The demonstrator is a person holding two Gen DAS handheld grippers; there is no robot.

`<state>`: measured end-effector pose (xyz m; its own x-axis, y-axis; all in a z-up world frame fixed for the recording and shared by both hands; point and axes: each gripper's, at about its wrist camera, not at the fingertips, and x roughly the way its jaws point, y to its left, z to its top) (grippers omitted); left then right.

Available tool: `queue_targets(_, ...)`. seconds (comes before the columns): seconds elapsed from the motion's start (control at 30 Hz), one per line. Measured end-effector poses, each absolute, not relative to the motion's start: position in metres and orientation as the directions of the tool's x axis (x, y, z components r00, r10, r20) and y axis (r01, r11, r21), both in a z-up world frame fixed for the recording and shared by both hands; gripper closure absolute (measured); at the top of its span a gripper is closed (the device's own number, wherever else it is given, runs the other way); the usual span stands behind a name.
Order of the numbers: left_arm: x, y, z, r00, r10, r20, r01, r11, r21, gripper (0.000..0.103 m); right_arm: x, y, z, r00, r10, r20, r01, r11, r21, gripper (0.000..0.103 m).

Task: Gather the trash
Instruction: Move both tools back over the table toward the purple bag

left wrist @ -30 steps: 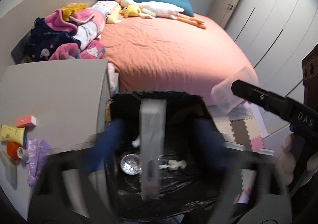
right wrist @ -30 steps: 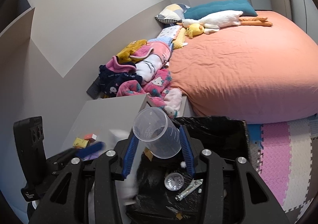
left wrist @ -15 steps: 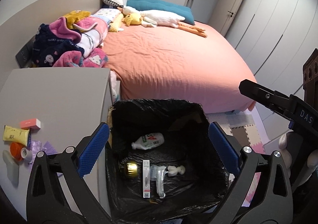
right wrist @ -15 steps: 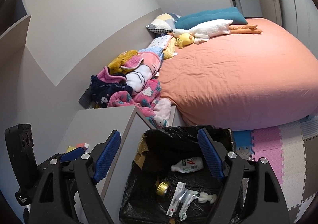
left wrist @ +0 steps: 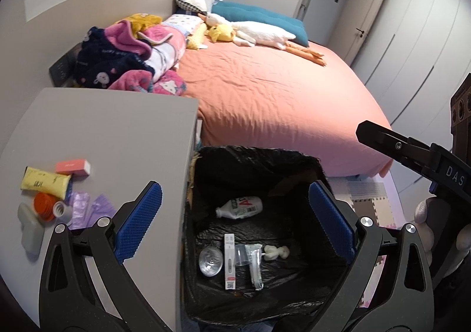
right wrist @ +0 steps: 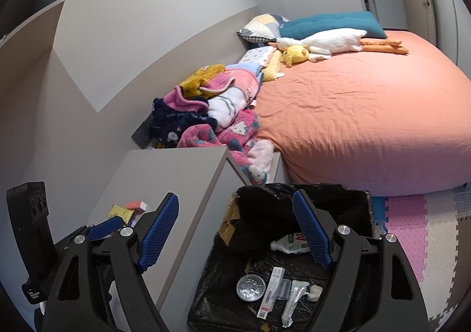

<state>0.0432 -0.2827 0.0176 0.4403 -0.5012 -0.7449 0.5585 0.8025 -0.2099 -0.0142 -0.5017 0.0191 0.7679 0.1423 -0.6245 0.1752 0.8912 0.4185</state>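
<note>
A black-lined trash bin (left wrist: 253,158) stands beside a grey cabinet (left wrist: 112,131); it also shows in the right wrist view (right wrist: 323,193). Inside lie a white bottle (left wrist: 240,206), a clear cup (left wrist: 242,254), a slim box (left wrist: 229,261), a tube (left wrist: 254,265) and a round foil lid (left wrist: 210,261). My left gripper (left wrist: 235,223) is open and empty above the bin. My right gripper (right wrist: 235,231) is open and empty above the bin's left rim. Trash stays on the cabinet: a yellow packet (left wrist: 45,183), a pink box (left wrist: 73,167), an orange cap (left wrist: 44,205), purple plastic (left wrist: 88,209).
A bed with an orange sheet (left wrist: 279,96) lies behind the bin, with piled clothes (left wrist: 129,64) and plush toys (left wrist: 259,34). Foam floor mats (right wrist: 426,229) lie right of the bin. The right gripper's body (left wrist: 412,155) shows at the left view's right edge.
Both grippers opened: the left dropped a slim box and the right dropped the clear cup into the bin. Both then drew up and back from the bin.
</note>
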Motion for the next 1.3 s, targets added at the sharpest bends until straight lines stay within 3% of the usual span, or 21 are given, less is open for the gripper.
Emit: queue_targets(1.3, 0.042, -0.082, -0.014, 0.565, -0.244, -0.788, 0.174, 0.969, -0.176, 0.007, 0.045, -0.317, -0.012, 0.608, 0.375, -0.699, -0.125, 0.915, 0.382, 0.023)
